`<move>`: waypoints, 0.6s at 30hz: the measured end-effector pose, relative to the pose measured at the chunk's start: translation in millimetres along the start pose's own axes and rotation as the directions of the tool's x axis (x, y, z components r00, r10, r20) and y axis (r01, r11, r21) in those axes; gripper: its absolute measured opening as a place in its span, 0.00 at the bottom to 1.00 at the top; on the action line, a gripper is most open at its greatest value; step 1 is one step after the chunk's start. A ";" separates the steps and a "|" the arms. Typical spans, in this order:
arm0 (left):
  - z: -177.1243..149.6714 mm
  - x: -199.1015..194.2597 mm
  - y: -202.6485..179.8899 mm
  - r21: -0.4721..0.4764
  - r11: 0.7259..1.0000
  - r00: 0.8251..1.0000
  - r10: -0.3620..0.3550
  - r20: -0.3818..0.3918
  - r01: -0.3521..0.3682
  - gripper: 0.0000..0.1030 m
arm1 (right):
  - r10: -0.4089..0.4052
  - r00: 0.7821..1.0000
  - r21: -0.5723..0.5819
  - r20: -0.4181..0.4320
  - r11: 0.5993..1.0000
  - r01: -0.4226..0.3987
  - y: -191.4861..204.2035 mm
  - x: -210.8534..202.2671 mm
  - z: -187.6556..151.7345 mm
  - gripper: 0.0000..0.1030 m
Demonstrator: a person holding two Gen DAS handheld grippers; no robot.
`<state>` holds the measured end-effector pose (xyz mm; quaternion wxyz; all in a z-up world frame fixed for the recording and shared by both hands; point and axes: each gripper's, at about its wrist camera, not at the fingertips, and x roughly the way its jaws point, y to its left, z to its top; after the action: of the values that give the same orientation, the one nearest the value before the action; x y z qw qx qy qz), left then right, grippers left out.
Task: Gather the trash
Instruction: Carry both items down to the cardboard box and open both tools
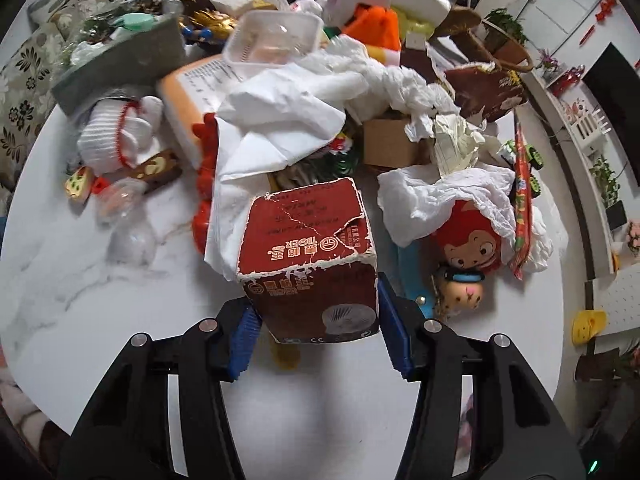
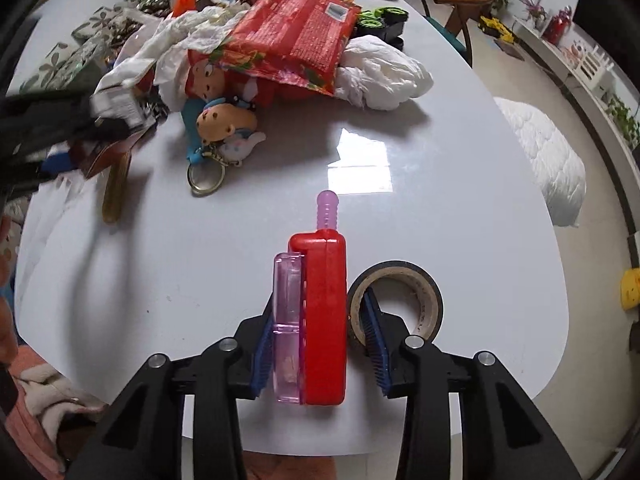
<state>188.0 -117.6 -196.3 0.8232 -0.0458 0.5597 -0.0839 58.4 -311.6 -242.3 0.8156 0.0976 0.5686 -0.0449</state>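
The left gripper (image 1: 316, 330) has its fingers spread about as wide as the torn red Tiger carton (image 1: 310, 258), with a blue pad at each side wall; whether both pads press firmly is hard to tell, since the left one seems only to meet the carton's lower corner. To lift this piece of trash cleanly, I would squeeze low on the two opposite walls, keep it level, and draw it back from the crumpled white paper (image 1: 280, 120) leaning on its far edge so the heap does not follow. The carton stands at the near edge of the clutter on the white table (image 1: 80, 280).

The right gripper (image 2: 320, 340) has its fingers parted around a red and pink plastic toy (image 2: 316, 320); its right finger sits inside a tape roll (image 2: 396, 300).

Further back, a clear plastic tray (image 1: 276, 36) looks empty, and a small brown cardboard box (image 1: 392, 140) has crumpled paper spilling from its top.
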 end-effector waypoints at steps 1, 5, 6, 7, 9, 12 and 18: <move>-3.0 -3.2 3.9 -0.001 1.000 1.000 -0.007 0.002 0.007 0.50 | 0.011 1.000 0.013 0.001 1.000 -0.011 -1.2 -2.1 0.7 0.38; -15.3 -14.6 17.2 -0.023 0.998 0.998 -0.057 0.011 0.057 0.50 | 0.045 0.999 0.051 0.022 0.998 -0.046 -6.1 -16.3 2.0 0.38; -18.2 -21.3 21.5 -0.021 0.998 0.998 -0.067 0.018 0.067 0.50 | 0.055 0.998 0.058 0.027 0.997 -0.057 -6.1 -20.5 2.3 0.38; -22.2 -28.9 26.8 -0.023 0.996 0.996 -0.090 0.023 0.090 0.50 | 0.064 0.997 0.067 0.035 0.996 -0.067 -5.5 -26.1 2.3 0.38; -33.4 -44.3 35.5 -0.028 0.992 0.992 -0.125 0.026 0.126 0.50 | 0.097 0.994 0.080 0.054 0.992 -0.101 -3.0 -39.1 0.9 0.38; -55.4 -70.6 45.3 -0.014 0.984 0.983 -0.177 0.042 0.178 0.50 | 0.135 0.987 0.074 0.084 0.987 -0.141 5.4 -55.8 -4.2 0.38; -80.7 -100.2 56.2 0.038 0.970 0.969 -0.241 0.051 0.240 0.51 | 0.209 0.971 0.051 0.114 0.975 -0.216 26.8 -87.7 -20.6 0.38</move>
<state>81.9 -42.0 -144.1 0.8227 -0.1026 0.5257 -0.1905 13.8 -284.3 -164.2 0.8417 0.1810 0.5084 0.0194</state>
